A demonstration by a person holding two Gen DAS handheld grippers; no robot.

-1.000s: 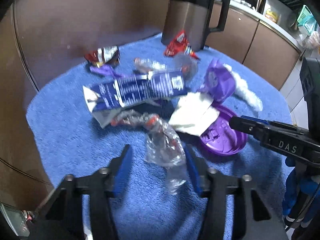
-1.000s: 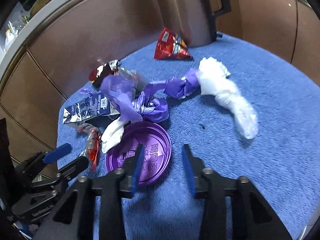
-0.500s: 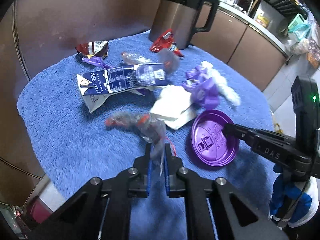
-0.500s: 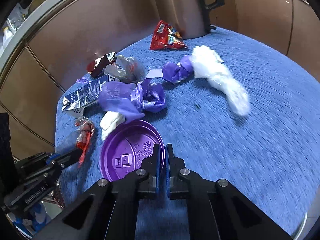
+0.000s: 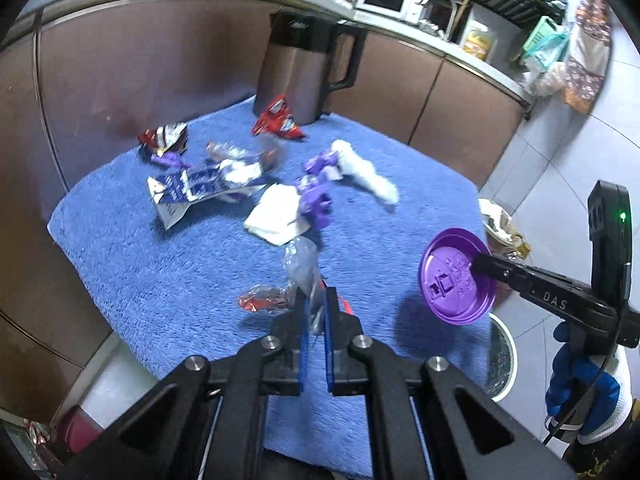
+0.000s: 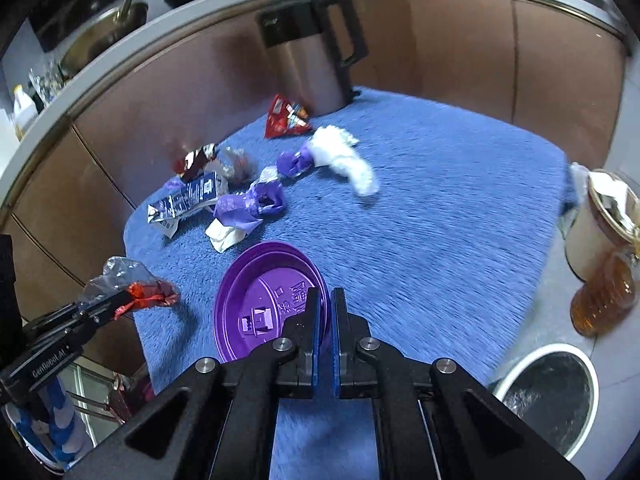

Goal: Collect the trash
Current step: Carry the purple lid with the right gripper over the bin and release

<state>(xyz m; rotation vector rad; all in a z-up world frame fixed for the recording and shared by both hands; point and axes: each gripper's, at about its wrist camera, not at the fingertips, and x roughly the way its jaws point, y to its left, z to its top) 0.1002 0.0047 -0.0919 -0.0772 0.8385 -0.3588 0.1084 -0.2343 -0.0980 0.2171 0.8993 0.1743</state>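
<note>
Two pieces are clamped: my left hand-held gripper [image 5: 314, 312] pinches the wrapper [image 5: 298, 276], my right hand-held gripper [image 6: 324, 312] the lid [image 6: 264, 300] by its rim, both clear of the table [image 6: 440, 220] for the bin [image 6: 548, 396]. A second ago, jaws stood apart and both lay flat.
</note>
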